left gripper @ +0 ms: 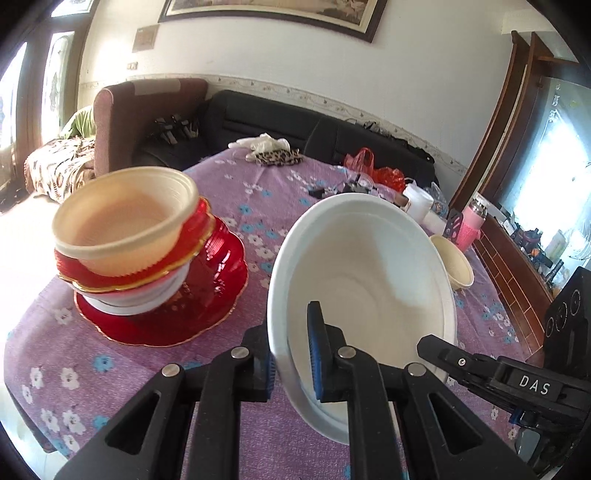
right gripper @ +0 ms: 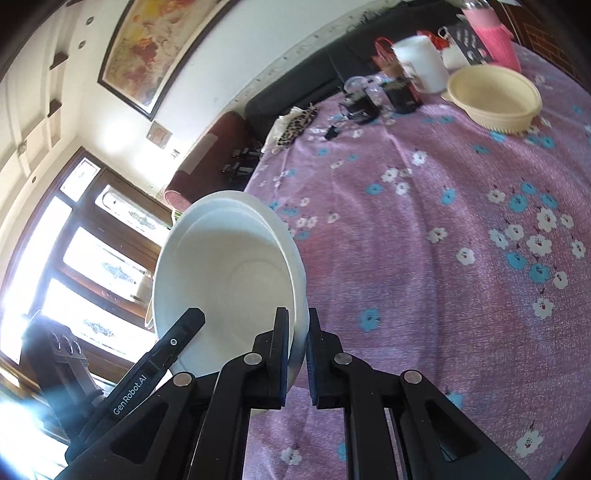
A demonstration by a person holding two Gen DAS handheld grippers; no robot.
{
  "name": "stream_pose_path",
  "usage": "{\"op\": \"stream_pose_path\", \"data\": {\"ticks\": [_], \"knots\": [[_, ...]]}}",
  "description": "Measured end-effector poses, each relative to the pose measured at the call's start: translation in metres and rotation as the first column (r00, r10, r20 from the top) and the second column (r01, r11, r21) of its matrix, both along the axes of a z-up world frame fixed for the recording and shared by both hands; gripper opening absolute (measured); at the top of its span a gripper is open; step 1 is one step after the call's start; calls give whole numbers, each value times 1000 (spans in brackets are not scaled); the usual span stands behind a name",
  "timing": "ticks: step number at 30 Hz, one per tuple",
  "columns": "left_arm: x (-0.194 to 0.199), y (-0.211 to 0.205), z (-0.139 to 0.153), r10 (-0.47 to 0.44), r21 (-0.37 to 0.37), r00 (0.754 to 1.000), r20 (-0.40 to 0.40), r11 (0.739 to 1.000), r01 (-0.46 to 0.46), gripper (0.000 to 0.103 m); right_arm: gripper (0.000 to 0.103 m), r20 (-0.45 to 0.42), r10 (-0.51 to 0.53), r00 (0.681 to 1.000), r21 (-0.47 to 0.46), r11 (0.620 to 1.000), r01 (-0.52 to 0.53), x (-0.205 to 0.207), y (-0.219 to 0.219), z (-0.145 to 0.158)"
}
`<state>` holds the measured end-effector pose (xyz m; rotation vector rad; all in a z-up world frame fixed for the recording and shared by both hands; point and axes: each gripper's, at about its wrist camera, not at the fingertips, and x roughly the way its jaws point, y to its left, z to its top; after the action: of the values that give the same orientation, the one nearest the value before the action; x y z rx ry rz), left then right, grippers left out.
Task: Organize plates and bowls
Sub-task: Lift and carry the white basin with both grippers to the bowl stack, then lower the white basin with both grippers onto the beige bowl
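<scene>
Both grippers hold one large white bowl (left gripper: 369, 280) above the purple flowered tablecloth (left gripper: 258, 206). My left gripper (left gripper: 291, 354) is shut on its near-left rim. My right gripper (right gripper: 297, 350) is shut on the bowl's (right gripper: 229, 273) right rim, and its finger (left gripper: 454, 356) shows at the right in the left wrist view. To the left stands a stack: a cream bowl (left gripper: 125, 218) on red plates (left gripper: 192, 229) and a white bowl (left gripper: 147, 295), all on a big red plate (left gripper: 207, 314). Another cream bowl (right gripper: 495, 99) sits at the table's far side.
At the table's far edge lie a leopard-print cloth (left gripper: 277, 157), a red bag (left gripper: 373, 166), a white jar (right gripper: 421, 62), a pink bottle (right gripper: 491, 33) and small dark items (right gripper: 399, 96). A dark sofa (left gripper: 266, 118) stands behind. A wooden cabinet (left gripper: 517, 258) is to the right.
</scene>
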<state>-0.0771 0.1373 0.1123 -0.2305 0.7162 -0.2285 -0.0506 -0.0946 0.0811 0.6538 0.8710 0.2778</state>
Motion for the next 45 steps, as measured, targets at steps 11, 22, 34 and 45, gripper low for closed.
{"op": "stream_pose_path", "data": {"ticks": [11,22,34,45], "knots": [[-15,40,21,67,-51,996,61,997,-63,20,10,84,66,994,-56,997,-62,0,44,34],[-16,88,31,181,-67,979,92,982,-176,20,10,124,155,980,-98,985,-143,26,99,56],[-6,138,46,271,-60,955,115,962,-266,23,10,147,234,961,-150,966,-212,54,159,74],[20,160,47,306,-44,947,100,952,-303,23,10,137,266,954,-174,955,-241,91,195,85]]}}
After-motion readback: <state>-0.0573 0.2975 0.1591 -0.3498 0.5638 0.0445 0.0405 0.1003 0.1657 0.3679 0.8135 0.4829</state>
